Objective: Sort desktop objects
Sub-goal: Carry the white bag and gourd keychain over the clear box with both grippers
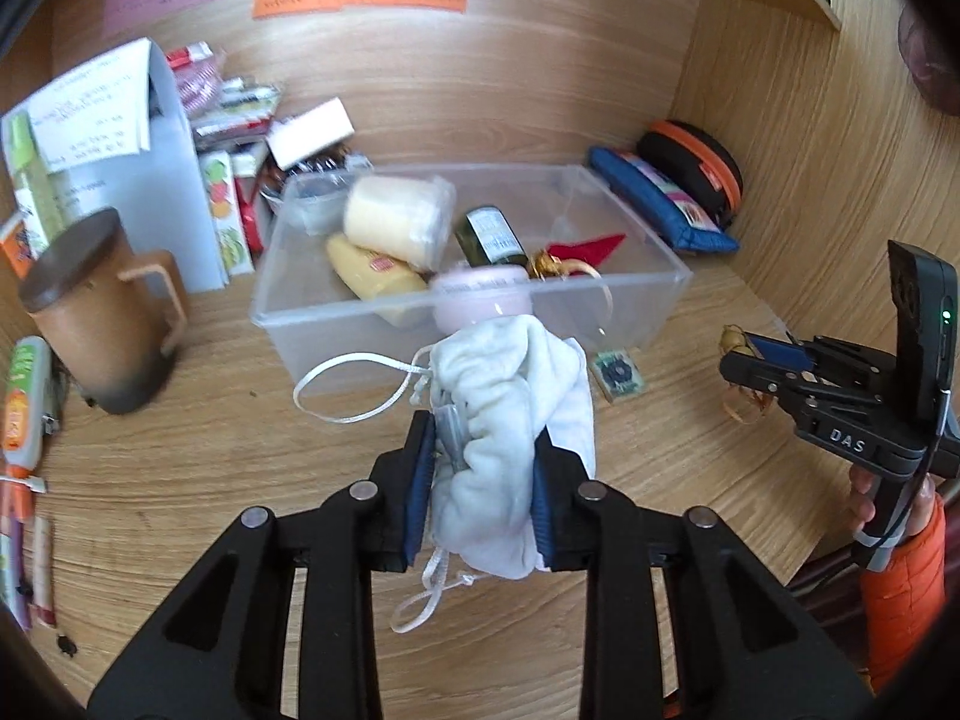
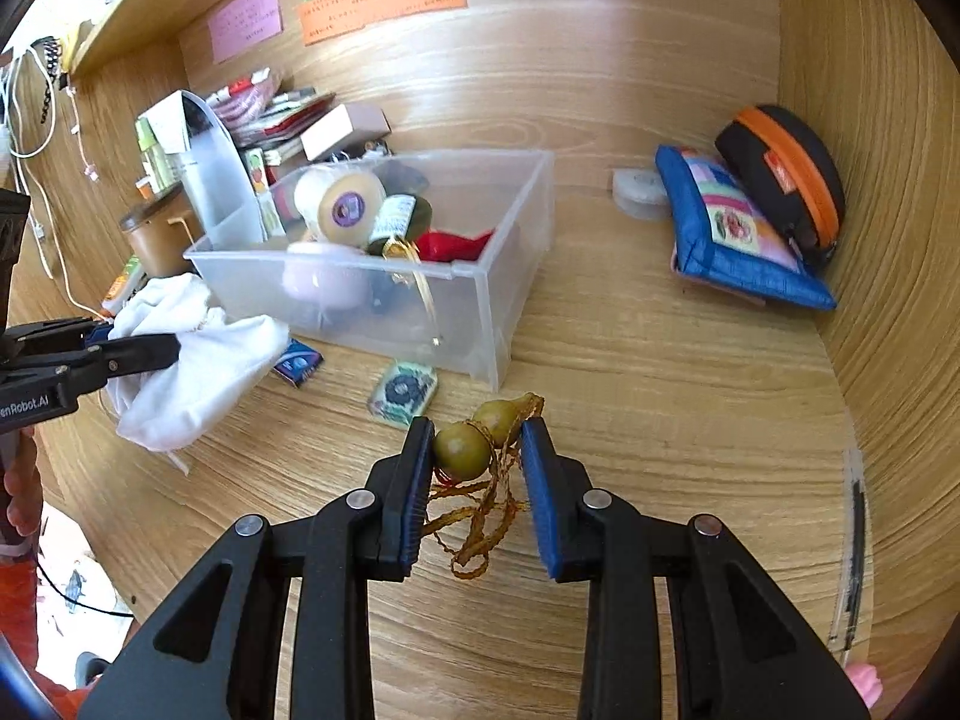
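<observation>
In the left wrist view, a white drawstring pouch is being clamped between the blue pads of the left hand-held gripper, whose jaws are pressed in on the bunched cloth. The pouch is being carried clear of the wooden surface, just in front of the clear plastic bin, presumably so that it can be dropped in beside the bottles and jars already gathered there. The pouch's contents are being hidden by the fabric, apart from a small clear piece showing at the left pad. A pink jar at the bin's near wall is being partly covered by the pouch. The right hand-held gripper is being seen side-on, so its load is hard to make out here.

In the right wrist view, a small olive gourd charm with a golden cord is being pinched near the tips of the right hand-held gripper, its cord dangling below. It is being held off the surface, near the bin's corner, likely also bound for the bin. Two small packets are being left on the surface. The scene's left edge is being cut off.
</observation>
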The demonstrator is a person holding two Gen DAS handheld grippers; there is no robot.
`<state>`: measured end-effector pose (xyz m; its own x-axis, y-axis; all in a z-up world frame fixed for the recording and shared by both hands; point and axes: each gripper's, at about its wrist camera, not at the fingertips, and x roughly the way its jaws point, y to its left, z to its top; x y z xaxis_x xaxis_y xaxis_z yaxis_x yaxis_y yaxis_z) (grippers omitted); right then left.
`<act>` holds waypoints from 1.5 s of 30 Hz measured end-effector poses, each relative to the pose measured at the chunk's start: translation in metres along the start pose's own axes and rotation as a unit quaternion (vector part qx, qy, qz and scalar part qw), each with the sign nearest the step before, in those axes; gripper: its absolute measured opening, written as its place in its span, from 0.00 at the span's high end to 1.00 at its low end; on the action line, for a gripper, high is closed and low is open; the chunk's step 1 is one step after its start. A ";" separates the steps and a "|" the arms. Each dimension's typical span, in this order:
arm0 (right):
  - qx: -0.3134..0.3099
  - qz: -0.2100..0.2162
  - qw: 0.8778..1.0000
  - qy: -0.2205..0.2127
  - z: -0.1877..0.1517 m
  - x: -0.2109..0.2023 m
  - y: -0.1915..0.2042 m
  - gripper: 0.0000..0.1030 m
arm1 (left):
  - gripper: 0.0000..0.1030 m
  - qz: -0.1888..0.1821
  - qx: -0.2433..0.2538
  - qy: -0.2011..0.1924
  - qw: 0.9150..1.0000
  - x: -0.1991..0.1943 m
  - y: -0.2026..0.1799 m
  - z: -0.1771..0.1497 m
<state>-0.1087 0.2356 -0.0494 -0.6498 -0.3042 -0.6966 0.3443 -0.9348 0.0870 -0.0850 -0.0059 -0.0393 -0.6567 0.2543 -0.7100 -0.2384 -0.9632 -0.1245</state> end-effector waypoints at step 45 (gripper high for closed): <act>-0.070 0.026 0.996 -0.055 0.135 0.037 0.048 0.74 | 0.73 0.046 0.012 -0.022 0.999 0.038 0.058 0.101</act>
<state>-0.2074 0.1544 0.0250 -0.6963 -0.3762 -0.6112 0.4649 -0.8852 0.0152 -0.1956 -0.0432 -0.0037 -0.7074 0.1698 -0.6861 -0.1930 -0.9802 -0.0437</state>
